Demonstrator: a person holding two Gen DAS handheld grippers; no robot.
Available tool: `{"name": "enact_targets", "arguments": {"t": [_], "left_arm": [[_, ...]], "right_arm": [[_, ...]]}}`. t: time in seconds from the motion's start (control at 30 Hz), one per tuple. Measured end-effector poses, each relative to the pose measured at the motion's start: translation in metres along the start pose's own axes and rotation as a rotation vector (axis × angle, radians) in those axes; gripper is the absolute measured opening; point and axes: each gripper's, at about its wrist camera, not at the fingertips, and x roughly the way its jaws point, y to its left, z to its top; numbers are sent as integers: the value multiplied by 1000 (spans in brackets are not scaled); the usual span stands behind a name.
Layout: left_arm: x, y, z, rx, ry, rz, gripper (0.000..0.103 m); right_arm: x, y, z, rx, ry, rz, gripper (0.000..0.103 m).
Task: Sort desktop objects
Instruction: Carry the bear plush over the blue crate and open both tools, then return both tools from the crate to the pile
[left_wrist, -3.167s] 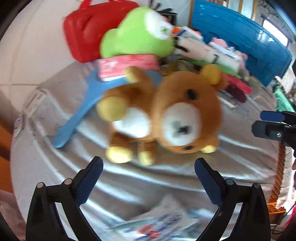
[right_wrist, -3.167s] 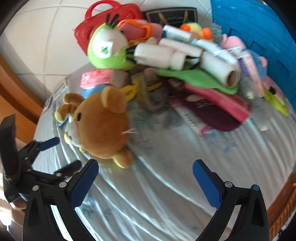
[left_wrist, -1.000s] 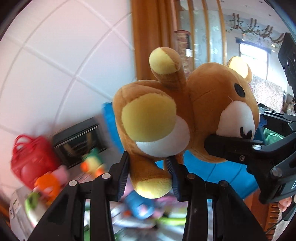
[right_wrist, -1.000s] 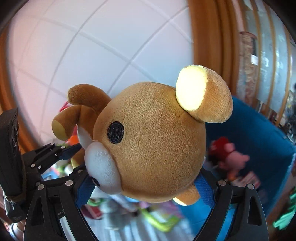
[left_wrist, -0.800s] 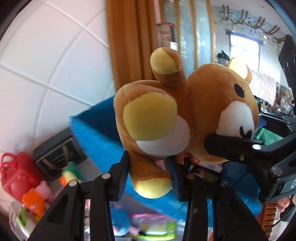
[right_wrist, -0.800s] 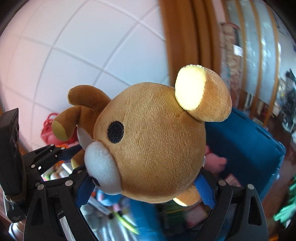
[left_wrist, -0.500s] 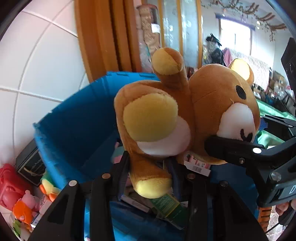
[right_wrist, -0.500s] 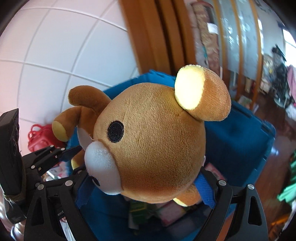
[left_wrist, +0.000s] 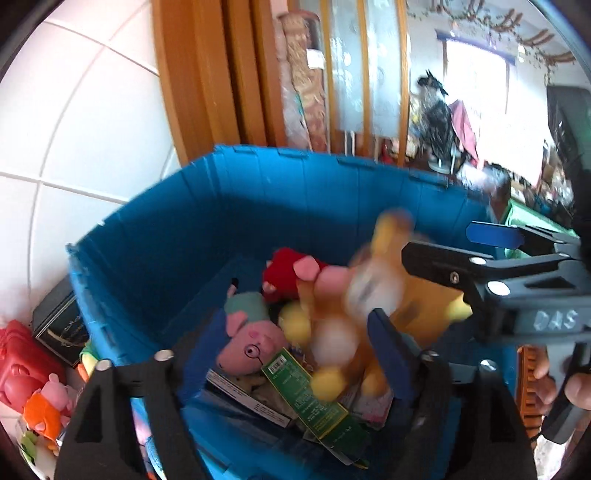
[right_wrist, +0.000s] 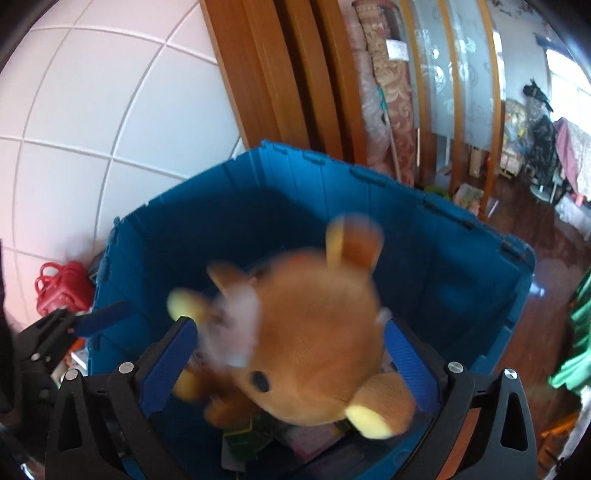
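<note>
Brown teddy bear (right_wrist: 314, 339) is dropping head-first into the blue bin (right_wrist: 280, 206), directly below both opening, emptying grippers; right gripper (right_wrist: 291, 365) is nearer.

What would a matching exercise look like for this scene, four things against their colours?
Things:
1. teddy bear
2. storage bin
3. handbag
4. gripper pads

Colours:
A. red
B. brown with yellow ears
C. dark blue on black fingers
D. bright blue all over

Pairs: 1-B, 2-D, 3-A, 4-C
</note>
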Motion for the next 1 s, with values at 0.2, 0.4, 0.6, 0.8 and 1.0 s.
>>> {"name": "enact_targets", "arguments": {"t": [0.2, 0.4, 0.6, 0.8, 1.0], "left_arm": [[-37, 25, -21, -59, -61, 70, 80], [-78, 72, -71, -175, -121, 200, 80], [-109, 132, -154, -291, -50, 307, 80], [-129, 193, -248, -388, 57, 457, 80], [-148, 258, -358, -592, 208, 559, 80]], "right_arm": [[-22, 14, -4, -16, -85, -30, 103], [-62, 66, -30, -103, -174, 29, 103], [-80, 129, -69, -167, -198, 195, 103], [-65, 189, -111, -256, -177, 257, 103], [-21, 227, -162, -343, -57, 255, 103]]}}
